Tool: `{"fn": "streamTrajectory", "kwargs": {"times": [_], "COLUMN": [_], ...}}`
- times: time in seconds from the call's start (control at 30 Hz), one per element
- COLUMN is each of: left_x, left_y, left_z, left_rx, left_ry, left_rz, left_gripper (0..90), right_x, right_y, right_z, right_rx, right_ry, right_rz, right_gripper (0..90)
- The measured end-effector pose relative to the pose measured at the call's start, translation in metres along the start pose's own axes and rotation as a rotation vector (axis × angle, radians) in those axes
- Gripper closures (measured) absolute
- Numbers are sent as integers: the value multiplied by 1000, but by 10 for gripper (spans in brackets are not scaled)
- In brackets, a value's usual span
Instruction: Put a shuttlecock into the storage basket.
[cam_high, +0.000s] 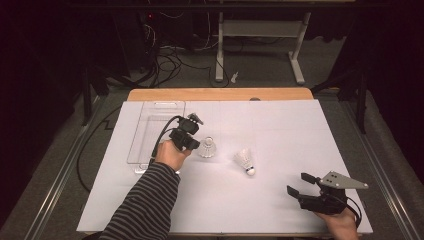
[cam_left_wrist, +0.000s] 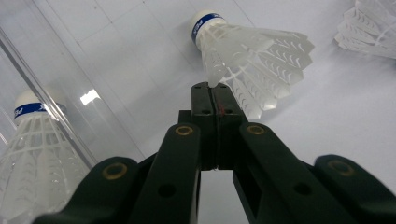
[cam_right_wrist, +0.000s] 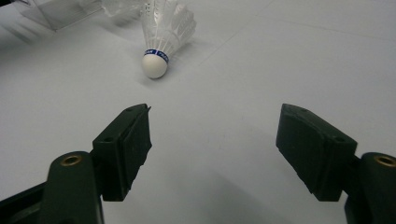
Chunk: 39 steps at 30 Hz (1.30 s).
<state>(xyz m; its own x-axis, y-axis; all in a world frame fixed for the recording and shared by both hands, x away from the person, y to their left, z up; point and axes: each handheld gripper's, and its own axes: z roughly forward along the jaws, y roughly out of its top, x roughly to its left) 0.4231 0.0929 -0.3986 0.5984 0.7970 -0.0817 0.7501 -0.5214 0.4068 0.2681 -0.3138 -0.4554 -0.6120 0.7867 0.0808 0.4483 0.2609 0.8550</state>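
Shuttlecock (cam_high: 207, 147) sits on the white worktop (cam_high: 280, 130) just beside the clear tray (cam_high: 150, 131), with the left gripper (cam_high: 189, 144) pinched fully together on the edge of its feather skirt, as the left gripper view shows (cam_left_wrist: 215, 93). The skirt is thin and springy, so a slow, level lift toward the tray should keep it from slipping out. A second shuttlecock (cam_high: 245, 161) lies near the middle; the right gripper (cam_high: 302, 184) waits wide open, holding nothing.

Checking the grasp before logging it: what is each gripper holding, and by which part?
The left gripper pinches a shuttlecock by its feather skirt's edge; the right gripper is open, holding nothing.
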Motion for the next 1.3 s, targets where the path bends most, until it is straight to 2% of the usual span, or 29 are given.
{"fn": "streamTrajectory", "kwargs": {"times": [0.87, 1.3], "left_x": [-6, -6], "left_y": [-9, -14], "left_z": [-22, -34], "left_rx": [-51, -83], "left_ry": [-21, -33], "left_rz": [39, 42], "left_gripper": [898, 898], "right_x": [0, 0], "right_y": [0, 0], "right_z": [0, -1], "right_rx": [1, -4], "right_ry": [-1, -3], "right_rz": [-3, 5], "right_gripper": [269, 269]}}
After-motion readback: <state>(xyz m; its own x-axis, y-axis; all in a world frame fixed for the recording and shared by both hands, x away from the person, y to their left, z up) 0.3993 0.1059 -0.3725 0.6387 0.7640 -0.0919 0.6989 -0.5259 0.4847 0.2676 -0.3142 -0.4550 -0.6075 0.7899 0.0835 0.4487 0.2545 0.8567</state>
